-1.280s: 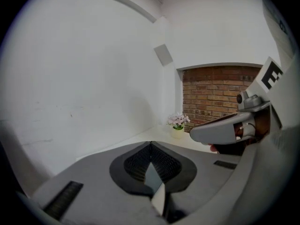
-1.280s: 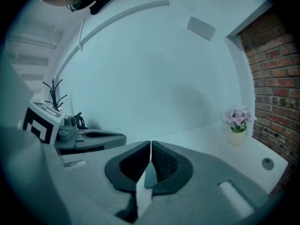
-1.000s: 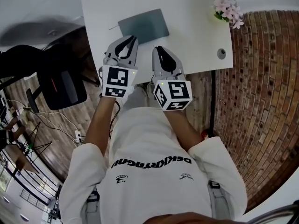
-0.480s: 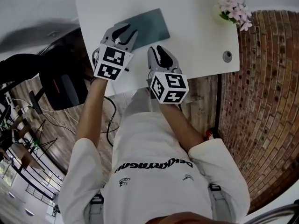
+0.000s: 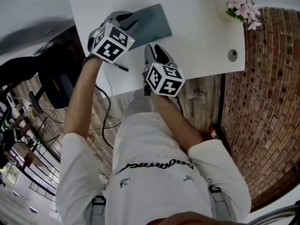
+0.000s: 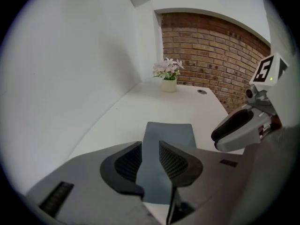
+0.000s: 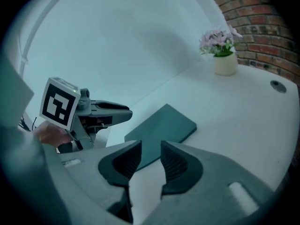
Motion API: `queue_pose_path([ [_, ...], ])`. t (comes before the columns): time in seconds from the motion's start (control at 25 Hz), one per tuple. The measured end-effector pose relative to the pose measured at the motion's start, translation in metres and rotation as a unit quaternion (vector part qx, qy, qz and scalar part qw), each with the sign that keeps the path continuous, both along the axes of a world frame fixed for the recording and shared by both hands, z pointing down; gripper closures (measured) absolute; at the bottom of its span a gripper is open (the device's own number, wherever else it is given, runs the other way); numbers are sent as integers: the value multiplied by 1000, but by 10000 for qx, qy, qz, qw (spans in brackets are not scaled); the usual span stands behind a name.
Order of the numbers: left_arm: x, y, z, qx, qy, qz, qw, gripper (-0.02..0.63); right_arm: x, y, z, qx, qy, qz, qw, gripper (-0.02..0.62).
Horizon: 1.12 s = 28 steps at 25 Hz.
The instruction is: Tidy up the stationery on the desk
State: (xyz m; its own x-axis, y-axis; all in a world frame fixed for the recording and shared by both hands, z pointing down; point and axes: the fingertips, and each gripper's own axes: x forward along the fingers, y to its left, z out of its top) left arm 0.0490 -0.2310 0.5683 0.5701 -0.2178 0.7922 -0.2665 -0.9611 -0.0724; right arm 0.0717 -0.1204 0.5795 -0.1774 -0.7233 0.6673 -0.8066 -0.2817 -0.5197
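As both grippers hang over the near part of the white desk [image 5: 201, 36], neither of them holds anything. The left gripper [image 5: 127, 20] is above the near end of the grey-blue notebook [image 5: 152, 25], which lies flat on the desk, a little turned. In the left gripper view its jaws stand apart by a narrow gap, and through this gap only the notebook [image 6: 168, 135] below is seen; whether they touch it, one cannot tell. The right gripper [image 5: 154, 49] is just beside the notebook, on its right, over bare desk near the front edge. Its jaws also stand a little apart, with nothing between them, and the notebook [image 7: 164, 125] lies ahead of them to the left. A small pot of pink flowers [image 5: 240, 3] stands at the far right corner, well apart from the notebook, and a round cable hole [image 5: 233, 55] is near the right edge.
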Motion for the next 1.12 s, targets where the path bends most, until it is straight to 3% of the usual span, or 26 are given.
queue_pose_path([
  [0.2,1,-12,25,-129,-324,377,9987,494,0,-1,23,-280,-313,343,9985,471],
  [0.48,5,-23,53,-415,-528,584,9960,494,1,-7,46,-516,-619,768,9938,466],
  [0.92,7,-32,76,-869,-697,532,9924,494,-1,-14,66,-677,-955,1073,9873,466],
  [1.12,8,-30,81,-1379,-698,425,9871,494,0,-14,74,-806,-1115,1188,9833,466],
])
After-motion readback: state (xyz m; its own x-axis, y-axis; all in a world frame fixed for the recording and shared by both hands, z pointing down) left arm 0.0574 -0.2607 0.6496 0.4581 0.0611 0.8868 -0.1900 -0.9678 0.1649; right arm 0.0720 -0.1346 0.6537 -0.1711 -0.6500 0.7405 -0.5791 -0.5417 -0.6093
